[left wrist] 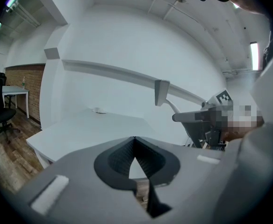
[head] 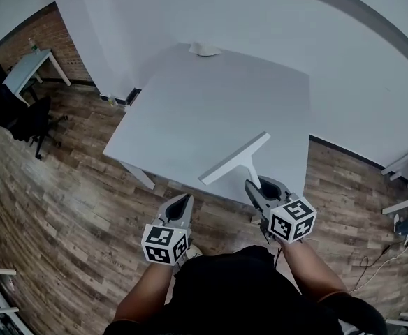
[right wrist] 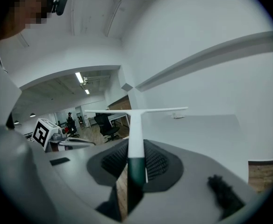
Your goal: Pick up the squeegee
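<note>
The squeegee (head: 235, 158) is white and T-shaped, with a long blade and a handle that turns dark green at its end. My right gripper (head: 260, 189) is shut on that handle and holds the squeegee up over the near edge of the white table (head: 190, 103). In the right gripper view the handle (right wrist: 136, 164) runs between the jaws and the blade (right wrist: 136, 111) lies crosswise ahead. My left gripper (head: 183, 202) is shut with nothing in it, just off the table's front edge. The left gripper view shows its jaw tips (left wrist: 135, 141) meeting, and the squeegee (left wrist: 162, 91) in the right gripper (left wrist: 206, 120).
A small white object (head: 204, 49) lies at the table's far edge by the wall. A black office chair (head: 29, 117) and a white desk (head: 26, 68) stand at the left on the wood floor. White shelving (head: 406, 180) is at the right.
</note>
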The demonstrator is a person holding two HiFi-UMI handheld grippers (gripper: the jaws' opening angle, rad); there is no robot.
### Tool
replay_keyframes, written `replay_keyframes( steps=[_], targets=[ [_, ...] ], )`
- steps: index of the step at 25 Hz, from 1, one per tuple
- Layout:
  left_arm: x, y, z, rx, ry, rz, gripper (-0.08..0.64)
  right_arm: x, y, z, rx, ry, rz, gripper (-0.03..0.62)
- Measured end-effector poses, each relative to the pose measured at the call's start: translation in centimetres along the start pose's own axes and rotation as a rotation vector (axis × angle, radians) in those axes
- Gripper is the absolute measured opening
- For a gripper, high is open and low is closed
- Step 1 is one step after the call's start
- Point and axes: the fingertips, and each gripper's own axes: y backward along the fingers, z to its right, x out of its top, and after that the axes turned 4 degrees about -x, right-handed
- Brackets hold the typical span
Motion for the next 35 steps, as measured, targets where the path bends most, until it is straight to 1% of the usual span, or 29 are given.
replay_keyframes(
  steps=[5,10,14,18,23,27,28,31,35],
  targets=[
    [-0.1,-0.8,4.3,-0.005,-0.031,-0.005,0.006,-1.4,4.0,1.8,0.001,-0.038,0.013,0.094],
    [-1.5,-0.8,7.9,-0.002,-0.048,-0.037,0.006,-3.2,7.6,3.0,0.002,-0.072,0.021,0.094],
    [-1.6,-1.2,8.6,0.013,-0.053,-0.043,0.006,-4.1,8.4,3.5,0.011,-0.089,0.016,0.094],
    [-2.3,-0.8,9.6,0.029,-0.065,-0.047,0.006,-5.9,9.6,3.7,0.018,-0.098,0.003,0.094],
    [-2.5,-0.2,9.9,0.005,-0.079,-0.073,0.006,-6.3,10.0,2.9,0.02,-0.097,0.008,0.093],
    [-1.6,-0.1,8.9,-0.036,-0.017,-0.071,0.006,-6.0,9.2,2.0,-0.001,-0.106,0.02,0.093],
    [-1.1,0.0,8.6,-0.044,-0.016,-0.066,0.006,-5.9,8.9,1.7,-0.007,-0.109,0.022,0.093],
    [-0.6,0.7,7.4,-0.054,-0.052,-0.063,0.006,-5.7,8.0,0.6,-0.024,-0.098,0.026,0.094],
    [-1.2,1.0,5.8,-0.076,-0.061,-0.076,0.006,-5.4,6.4,-0.6,-0.045,-0.083,0.03,0.093]
  ],
)
